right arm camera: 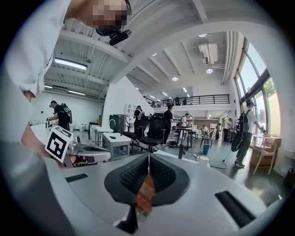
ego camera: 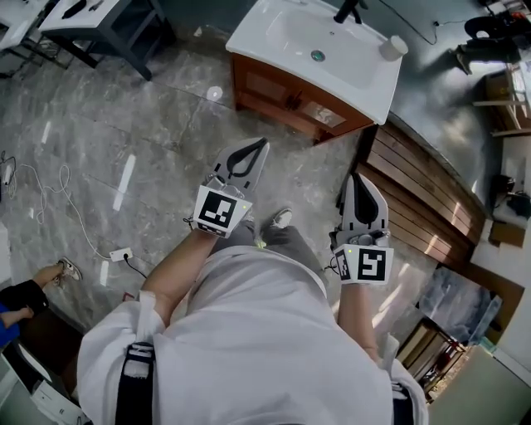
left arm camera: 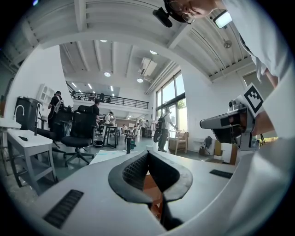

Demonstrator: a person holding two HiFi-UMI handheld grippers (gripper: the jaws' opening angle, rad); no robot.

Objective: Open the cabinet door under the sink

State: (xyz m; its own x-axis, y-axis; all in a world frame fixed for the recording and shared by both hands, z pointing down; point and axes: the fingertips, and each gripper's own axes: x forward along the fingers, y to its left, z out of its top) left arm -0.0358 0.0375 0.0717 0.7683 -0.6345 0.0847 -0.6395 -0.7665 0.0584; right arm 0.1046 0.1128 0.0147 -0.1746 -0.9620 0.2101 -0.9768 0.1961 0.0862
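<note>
Standing off from the vanity, both tools clenched and empty.

Out in front of the body, left gripper point(ego camera: 260, 146) and right gripper point(ego camera: 359, 181) held roughly level, jaws pressed together on nothing, well apart from the reddish-brown wooden cabinet point(ego camera: 323, 116) under the white ceramic sink point(ego camera: 357, 83). Two cabinet doors point(ego camera: 265, 83) shut side by side, with small dark handles point(ego camera: 292, 101) close together near the middle seam. Probably a light, stiff panel swinging on side hinges; the paler inset panel best left untouched. Best hold judged to be one dark handle, pinched or hooked from the front, then drawn outward in an arc. Nothing visible in the sink bowl but the round drain point(ego camera: 318, 56); a white cylinder point(ego camera: 393, 47) perched on the rim corner, near the black tap point(ego camera: 348, 10). Cabinet contents hidden behind the shut doors.
</note>
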